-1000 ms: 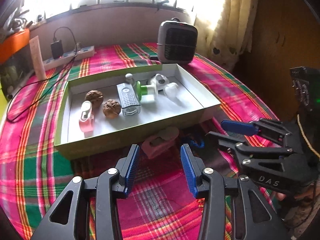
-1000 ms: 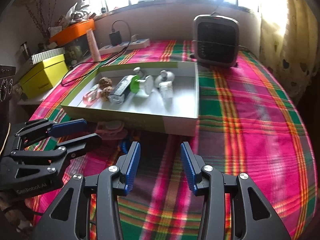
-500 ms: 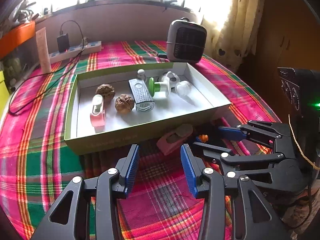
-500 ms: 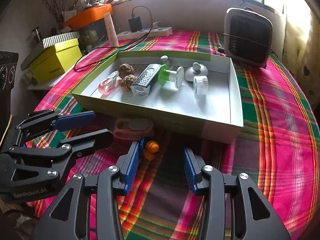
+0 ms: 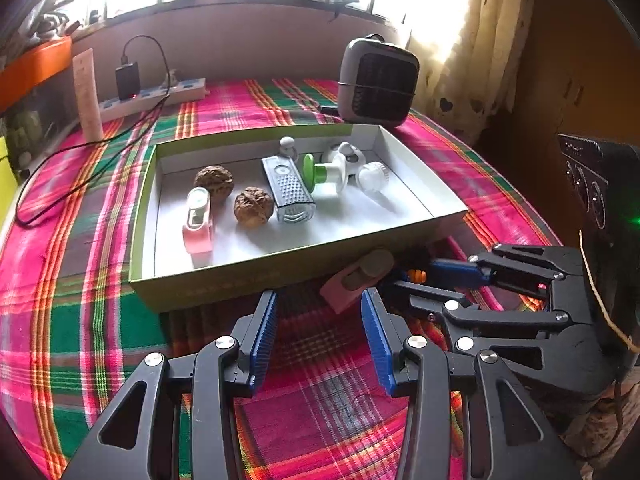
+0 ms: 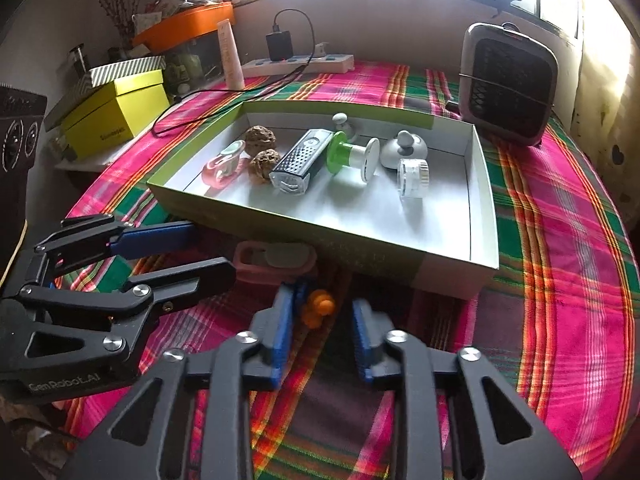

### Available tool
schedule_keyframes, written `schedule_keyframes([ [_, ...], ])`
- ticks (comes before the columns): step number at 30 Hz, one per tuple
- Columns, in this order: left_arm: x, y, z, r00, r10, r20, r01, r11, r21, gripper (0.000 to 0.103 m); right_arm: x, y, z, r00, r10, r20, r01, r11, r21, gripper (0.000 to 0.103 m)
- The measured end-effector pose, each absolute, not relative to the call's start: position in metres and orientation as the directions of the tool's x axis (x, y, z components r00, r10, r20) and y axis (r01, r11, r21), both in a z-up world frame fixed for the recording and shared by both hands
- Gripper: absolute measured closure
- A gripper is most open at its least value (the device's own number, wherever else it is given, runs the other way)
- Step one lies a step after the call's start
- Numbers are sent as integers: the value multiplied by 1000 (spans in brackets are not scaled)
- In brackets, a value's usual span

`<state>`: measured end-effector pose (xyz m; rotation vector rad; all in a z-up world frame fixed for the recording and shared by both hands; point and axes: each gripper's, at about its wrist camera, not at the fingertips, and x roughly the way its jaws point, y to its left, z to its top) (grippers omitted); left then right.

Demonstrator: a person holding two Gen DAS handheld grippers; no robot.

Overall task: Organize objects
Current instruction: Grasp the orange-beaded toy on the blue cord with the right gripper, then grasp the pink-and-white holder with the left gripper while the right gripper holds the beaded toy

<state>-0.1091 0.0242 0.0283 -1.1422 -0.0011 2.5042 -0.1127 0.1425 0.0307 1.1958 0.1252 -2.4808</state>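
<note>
The shallow green-and-white cardboard box is sitting mid-counter, holding earlier items. At its six o'clock, the pink plastic clip and small orange-and-blue toy are lying outside it. The right claw, prongs apart, is straddling the toy; misalignment risks nudging it away. The left claw is hanging apart, empty.

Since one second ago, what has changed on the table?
The right tongs moved forward and down toward the small orange and blue toy, now between their open fingers, not gripped. The left tongs stayed open, and the objects in the box stayed in place.
</note>
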Motion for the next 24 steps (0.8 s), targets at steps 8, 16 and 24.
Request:
schedule_keyframes([
  [8,-119,33,24,-553,382,-741,-384,-906,-181,62,-104,156,31,-580,-276,-767,334,-939,86,85],
  [16,-116,47,23,-534,400,-745,-429,-887,-169,62,-95,176,33,-600,-253,-759,280,-955,97,85],
  [24,-101,66,26,-476,472,-742,-502,-839,-212,62,-89,191,35,-614,-238,-753,245,-964,105,85],
])
